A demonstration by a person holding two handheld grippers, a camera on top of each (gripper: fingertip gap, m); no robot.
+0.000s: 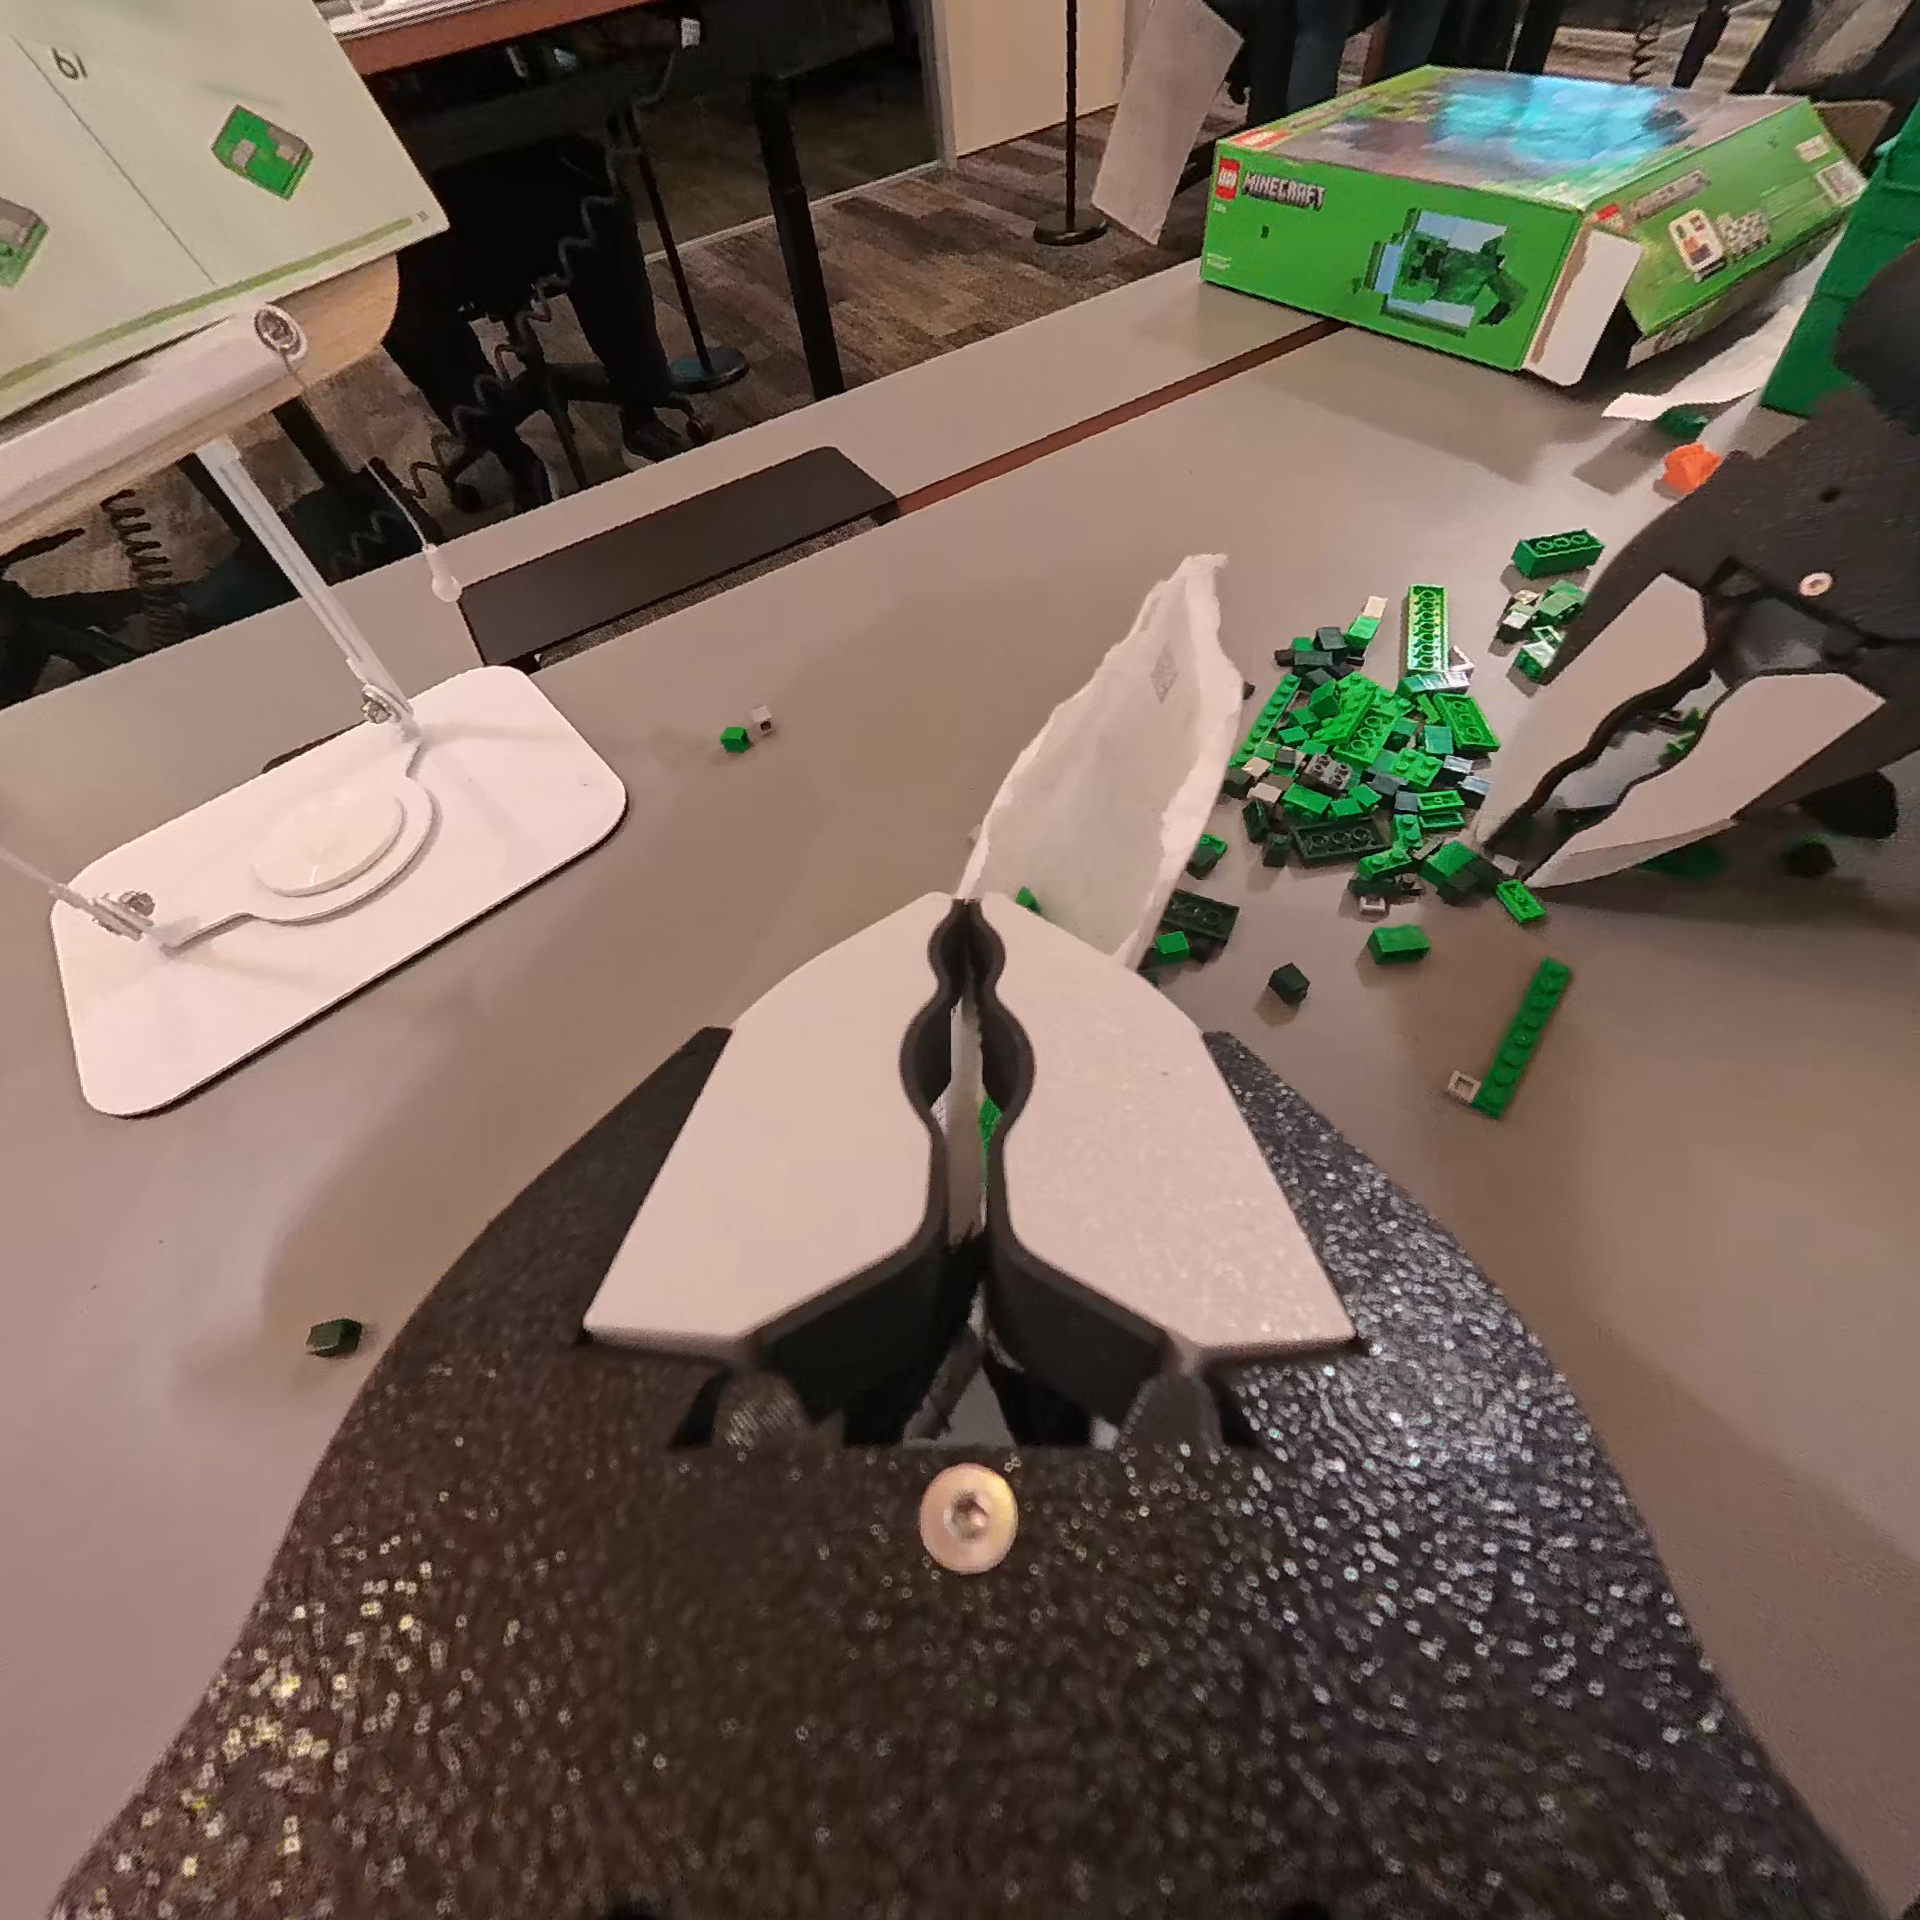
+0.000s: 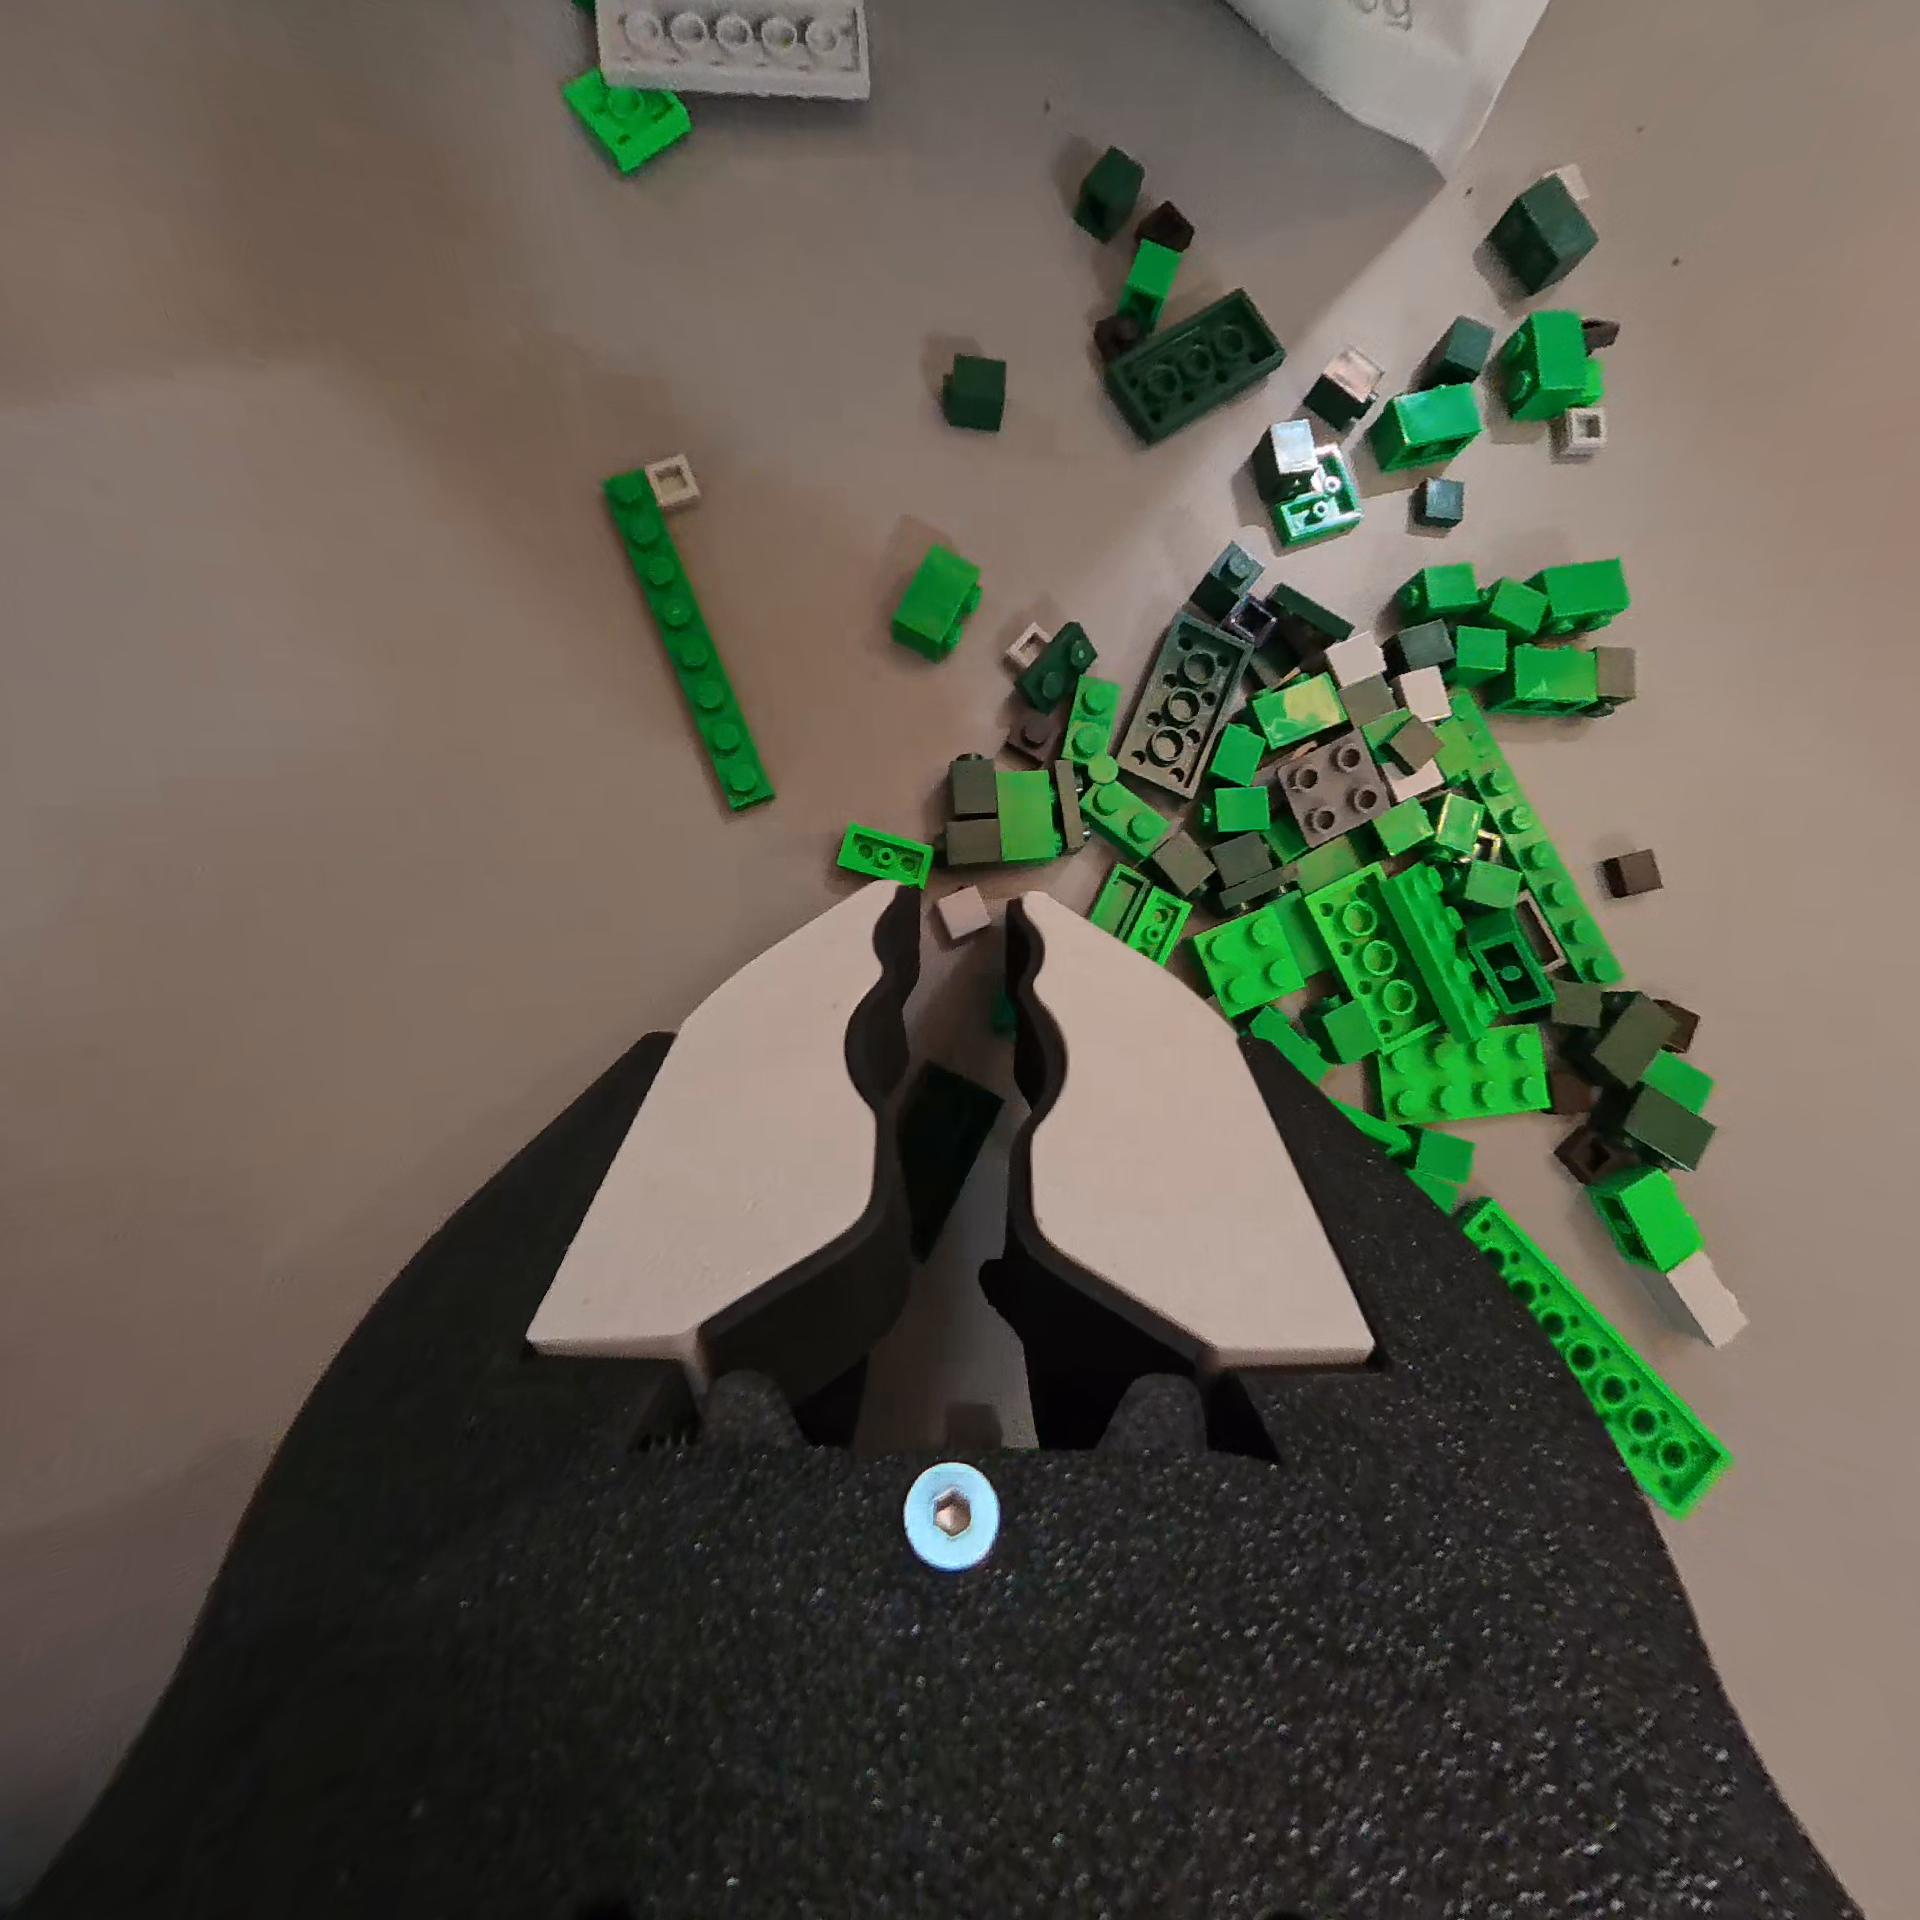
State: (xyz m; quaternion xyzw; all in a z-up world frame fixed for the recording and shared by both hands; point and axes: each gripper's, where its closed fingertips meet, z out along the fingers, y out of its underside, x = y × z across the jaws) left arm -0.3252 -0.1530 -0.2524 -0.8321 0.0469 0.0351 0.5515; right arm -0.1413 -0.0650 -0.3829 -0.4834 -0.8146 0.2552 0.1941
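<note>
At far left a white stand base [image 1: 312,862] sat on the grey table [image 1: 790,831], with bare surface between it and the left claw [image 1: 968,914], which was clamped on a white paper bag [image 1: 1112,769]. Right of the bag lay a pile of green bricks [image 1: 1361,748]. The right claw [image 2: 961,909] stood slightly apart, empty, tips at the pile's near edge, a small grey brick [image 2: 958,912] between them.

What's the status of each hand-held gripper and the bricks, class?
Left hand-held gripper shut on white paper bag. Right hand-held gripper open, tips down at edge of green brick pile, small grey brick between tips. Nothing obstructing.
</note>
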